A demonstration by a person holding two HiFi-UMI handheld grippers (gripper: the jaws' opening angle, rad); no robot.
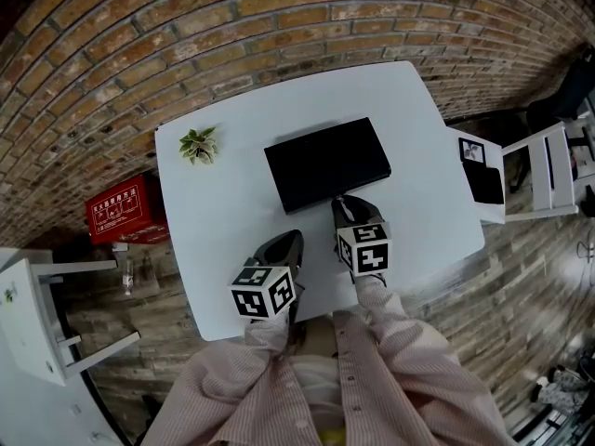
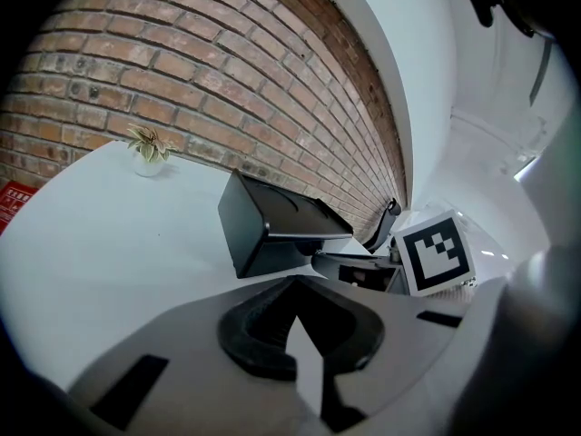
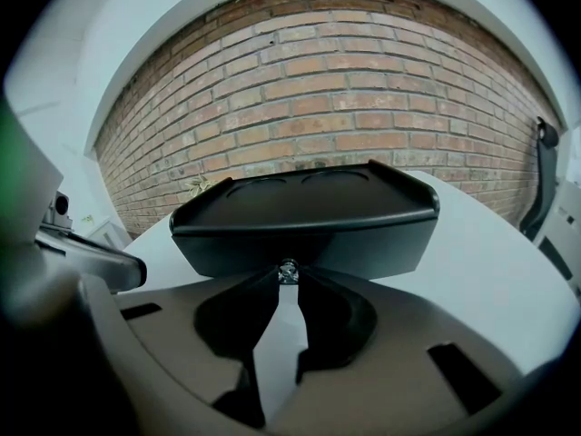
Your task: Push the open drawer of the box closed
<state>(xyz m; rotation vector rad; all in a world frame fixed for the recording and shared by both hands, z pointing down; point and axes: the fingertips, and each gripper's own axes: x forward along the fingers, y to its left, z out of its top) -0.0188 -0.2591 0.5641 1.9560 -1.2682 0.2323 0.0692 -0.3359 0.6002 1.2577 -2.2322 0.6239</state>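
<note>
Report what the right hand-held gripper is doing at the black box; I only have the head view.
Observer: The right hand-held gripper has its jaws pinched on a small metal knob on the front of the black box.
Operator: Check the left one.
Observer: The left hand-held gripper has its jaws together with nothing between them.
Operator: Describe the box top up close.
Observer: The right gripper view shows two rounded recesses moulded into it.
</note>
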